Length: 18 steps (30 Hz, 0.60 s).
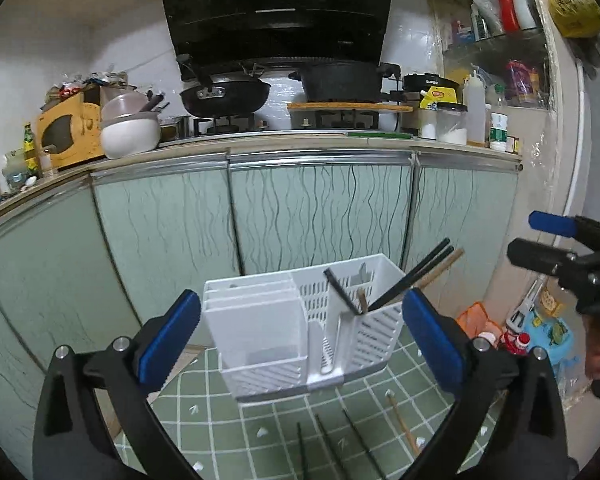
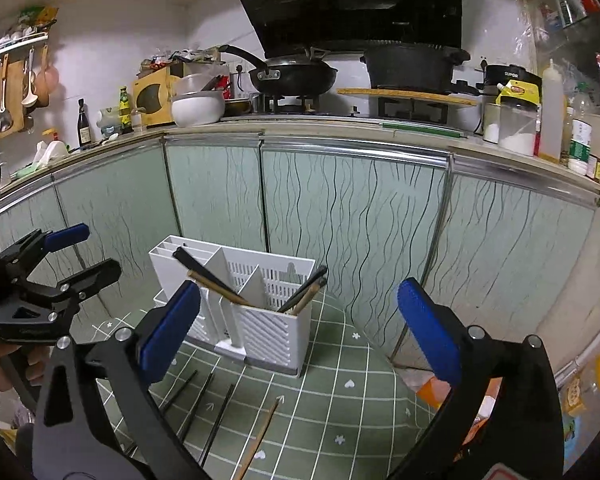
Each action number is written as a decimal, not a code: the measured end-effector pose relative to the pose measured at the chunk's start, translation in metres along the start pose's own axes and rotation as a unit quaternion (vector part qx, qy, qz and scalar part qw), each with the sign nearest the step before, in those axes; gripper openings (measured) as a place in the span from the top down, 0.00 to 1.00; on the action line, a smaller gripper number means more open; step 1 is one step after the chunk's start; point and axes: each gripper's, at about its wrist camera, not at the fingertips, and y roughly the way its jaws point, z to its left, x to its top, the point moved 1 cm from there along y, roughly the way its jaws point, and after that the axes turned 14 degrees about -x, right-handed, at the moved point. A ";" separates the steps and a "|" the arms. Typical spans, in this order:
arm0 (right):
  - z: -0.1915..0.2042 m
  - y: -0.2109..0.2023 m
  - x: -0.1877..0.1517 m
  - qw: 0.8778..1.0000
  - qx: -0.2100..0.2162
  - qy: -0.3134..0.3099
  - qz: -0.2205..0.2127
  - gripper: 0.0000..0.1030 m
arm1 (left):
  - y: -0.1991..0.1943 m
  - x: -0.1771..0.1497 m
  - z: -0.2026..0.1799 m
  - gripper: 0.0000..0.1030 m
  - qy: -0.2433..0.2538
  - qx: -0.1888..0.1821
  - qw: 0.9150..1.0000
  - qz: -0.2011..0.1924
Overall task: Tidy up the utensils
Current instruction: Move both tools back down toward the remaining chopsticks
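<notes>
Home kitchen, stove [image 1: 228, 122], wok [image 1: 225, 94], cabinets [image 1: 320, 208]

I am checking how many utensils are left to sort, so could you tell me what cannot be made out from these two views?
- Loose chopsticks on the green mat: near ends cut off by the frame edge and the right gripper; full count unclear.
- White utensil holder: compartment bottoms hidden by its walls in both views.
- Left gripper: it covers the holder's lower corners in the left wrist view.
</notes>
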 end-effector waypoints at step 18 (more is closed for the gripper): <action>0.010 -0.045 -0.064 1.000 0.007 -0.007 0.012 0.08 | -0.075 -0.061 -0.015 0.05 0.003 0.003 1.000 -0.010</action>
